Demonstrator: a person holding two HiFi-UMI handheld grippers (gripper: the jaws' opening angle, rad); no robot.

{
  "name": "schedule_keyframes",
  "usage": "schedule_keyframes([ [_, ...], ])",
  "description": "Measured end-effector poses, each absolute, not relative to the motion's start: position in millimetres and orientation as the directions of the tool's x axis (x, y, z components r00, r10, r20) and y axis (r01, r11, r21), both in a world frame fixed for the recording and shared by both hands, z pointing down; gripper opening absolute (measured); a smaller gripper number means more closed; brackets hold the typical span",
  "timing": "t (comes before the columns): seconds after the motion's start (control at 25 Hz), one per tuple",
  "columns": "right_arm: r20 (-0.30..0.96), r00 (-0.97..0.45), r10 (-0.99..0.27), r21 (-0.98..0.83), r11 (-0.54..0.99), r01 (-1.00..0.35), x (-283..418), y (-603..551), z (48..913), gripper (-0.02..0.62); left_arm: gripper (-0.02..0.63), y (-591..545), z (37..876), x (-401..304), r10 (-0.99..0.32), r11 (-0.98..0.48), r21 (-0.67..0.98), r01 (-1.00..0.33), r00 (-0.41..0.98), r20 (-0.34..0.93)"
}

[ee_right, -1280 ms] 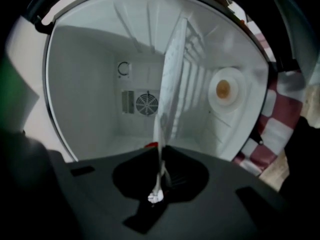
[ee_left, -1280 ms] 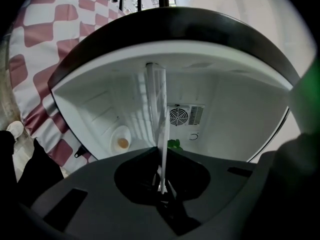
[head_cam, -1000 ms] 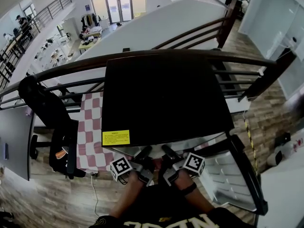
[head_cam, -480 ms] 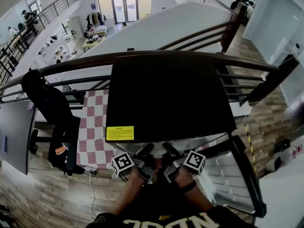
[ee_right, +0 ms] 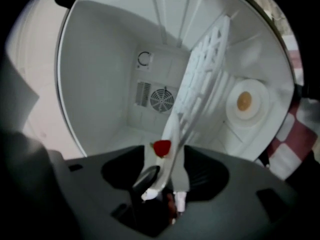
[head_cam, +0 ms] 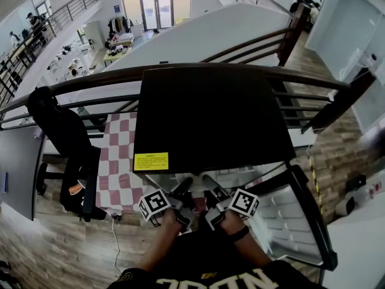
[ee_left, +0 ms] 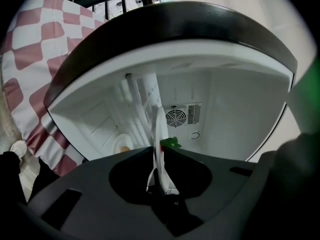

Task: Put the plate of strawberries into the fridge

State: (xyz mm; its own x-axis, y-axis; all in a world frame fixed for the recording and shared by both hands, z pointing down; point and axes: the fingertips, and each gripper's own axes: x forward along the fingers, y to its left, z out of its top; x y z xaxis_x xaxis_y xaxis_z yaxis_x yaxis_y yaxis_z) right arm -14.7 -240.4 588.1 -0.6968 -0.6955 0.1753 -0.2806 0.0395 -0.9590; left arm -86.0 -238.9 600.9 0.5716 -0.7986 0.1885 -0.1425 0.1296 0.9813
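Reaching into the fridge (head_cam: 210,119) with left gripper (head_cam: 185,184) and right gripper (head_cam: 208,183), both opening around the plate (ee_left: 159,134) rim just inside it, left barely parted, right spread wide beside a strawberry (ee_right: 161,147).

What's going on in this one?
A person with tongs in each hand has a white plate of strawberries inside the open fridge. The plate's rim sits between the left tongs and the right tongs, and both are opening. The left pair looks to be on the rim, the right pair clear of it. The plate is being let go.
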Motion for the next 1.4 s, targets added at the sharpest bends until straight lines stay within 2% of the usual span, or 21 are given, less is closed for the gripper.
schedule_keyframes([
  [0.08, 0.145, -0.699, -0.7, -0.955, 0.085, -0.283, -16, -239, 582, 0.249, 0.122, -236, 599, -87, -0.797, 0.122, 0.983, -0.14, 0.576, 0.181],
  [0.16, 0.139, -0.698, -0.703, -0.951, 0.102, -0.292, -15, -236, 579, 0.258, 0.159, -232, 597, -86, -0.792, 0.111, 0.984, -0.139, 0.586, 0.172],
  [0.36, 0.142, -0.683, -0.716, -0.948, 0.099, -0.301, -12, -226, 585, 0.261, 0.178, -221, 597, -86, -0.78, 0.085, 0.98, -0.178, 0.6, 0.177],
  [0.48, 0.185, -0.655, -0.733, -0.947, 0.046, -0.319, -4, -217, 589, 0.261, 0.184, -213, 597, -87, -0.774, 0.065, 0.972, -0.224, 0.604, 0.191],
  [0.6, 0.14, -0.655, -0.743, -0.941, 0.107, -0.323, -1, -215, 585, 0.261, 0.186, -206, 595, -90, -0.773, 0.018, 0.957, -0.29, 0.603, 0.197],
  [0.76, 0.166, -0.632, -0.757, -0.902, 0.143, -0.408, 5, -204, 584, 0.261, 0.186, -198, 595, -95, -0.781, -0.058, 0.908, -0.414, 0.586, 0.217],
  [0.96, 0.224, -0.592, -0.775, -0.729, 0.27, -0.63, 12, -194, 585, 0.261, 0.186, -187, 604, -102, -0.799, -0.143, 0.756, -0.639, 0.526, 0.293],
  [1.12, 0.269, -0.541, -0.797, -0.541, 0.34, -0.769, 11, -191, 580, 0.259, 0.184, -185, 598, -102, -0.826, -0.225, 0.608, -0.762, 0.48, 0.295],
  [1.28, 0.295, -0.492, -0.819, -0.328, 0.397, -0.858, 8, -188, 573, 0.258, 0.181, -186, 588, -102, -0.856, -0.291, 0.403, -0.868, 0.425, 0.295],
  [1.4, 0.307, -0.472, -0.827, -0.189, 0.433, -0.881, 1, -188, 569, 0.249, 0.139, -189, 584, -103, -0.87, -0.306, 0.285, -0.908, 0.388, 0.303],
])
